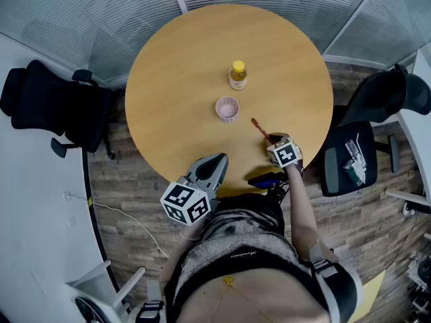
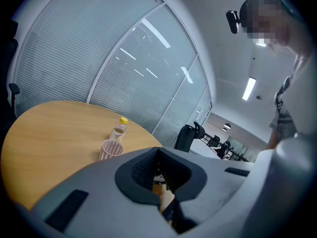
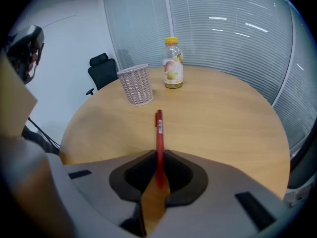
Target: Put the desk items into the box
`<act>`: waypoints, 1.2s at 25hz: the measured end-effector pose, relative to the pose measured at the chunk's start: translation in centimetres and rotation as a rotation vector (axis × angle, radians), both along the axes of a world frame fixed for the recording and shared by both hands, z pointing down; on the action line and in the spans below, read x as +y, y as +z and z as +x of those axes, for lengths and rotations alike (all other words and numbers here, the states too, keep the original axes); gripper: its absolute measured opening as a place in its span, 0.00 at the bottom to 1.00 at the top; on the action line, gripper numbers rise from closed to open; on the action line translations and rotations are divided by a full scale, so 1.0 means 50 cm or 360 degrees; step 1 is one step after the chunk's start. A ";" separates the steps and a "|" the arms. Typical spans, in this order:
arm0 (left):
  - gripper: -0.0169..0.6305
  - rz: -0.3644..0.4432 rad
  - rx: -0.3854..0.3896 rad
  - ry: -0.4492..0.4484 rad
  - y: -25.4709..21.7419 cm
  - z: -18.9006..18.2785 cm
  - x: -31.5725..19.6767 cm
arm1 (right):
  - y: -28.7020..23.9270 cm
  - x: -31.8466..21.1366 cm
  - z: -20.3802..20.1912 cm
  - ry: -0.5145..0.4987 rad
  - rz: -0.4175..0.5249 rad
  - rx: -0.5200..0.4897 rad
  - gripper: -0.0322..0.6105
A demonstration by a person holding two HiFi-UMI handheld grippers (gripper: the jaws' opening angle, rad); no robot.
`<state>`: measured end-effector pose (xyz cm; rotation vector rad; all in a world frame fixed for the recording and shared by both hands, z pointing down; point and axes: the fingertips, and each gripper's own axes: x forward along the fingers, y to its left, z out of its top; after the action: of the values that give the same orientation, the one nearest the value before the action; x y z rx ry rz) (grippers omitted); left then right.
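On the table (image 1: 168,73), the bottle (image 1: 238,75) stands farthest, the cup (image 1: 227,109) before it, the pen (image 1: 259,128) nearer, rightward.

Small glass-walled meeting room here: panels with horizontal blinds (image 1: 81,19) wrap around the back, split by white frames. The floor (image 1: 135,187) is grey-brown wood planks, with a white cable (image 1: 124,215) snaking across it on the left. A round light-wood tabletop (image 1: 175,86) sits in the middle, with one black office chair (image 1: 47,103) on its left and another black chair (image 1: 384,99) on its right. Long strip lights (image 2: 248,88) glow on the ceiling.
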<state>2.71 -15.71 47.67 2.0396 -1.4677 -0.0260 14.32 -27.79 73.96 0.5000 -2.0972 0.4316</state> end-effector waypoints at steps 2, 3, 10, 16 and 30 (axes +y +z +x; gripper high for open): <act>0.05 0.0002 0.0003 -0.0002 -0.001 0.001 0.003 | -0.004 0.001 0.000 -0.0004 0.0013 0.0007 0.15; 0.05 0.0003 0.0008 -0.0004 -0.001 0.001 0.006 | -0.006 0.002 -0.002 -0.0013 0.0023 0.0012 0.15; 0.05 0.0002 0.0005 0.0050 0.002 0.002 0.013 | -0.007 0.007 -0.003 -0.0041 0.0028 0.0074 0.15; 0.05 -0.0001 0.0034 0.0120 0.001 -0.013 0.018 | -0.023 0.019 -0.005 -0.0057 0.0054 0.0068 0.15; 0.05 0.0029 0.0080 0.0340 -0.001 -0.071 0.029 | -0.137 0.028 -0.007 0.0100 0.0201 0.0100 0.14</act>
<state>-0.82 -14.26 47.64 2.1839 -1.2166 -0.0031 13.95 -26.39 67.09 0.6466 -2.0611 0.3163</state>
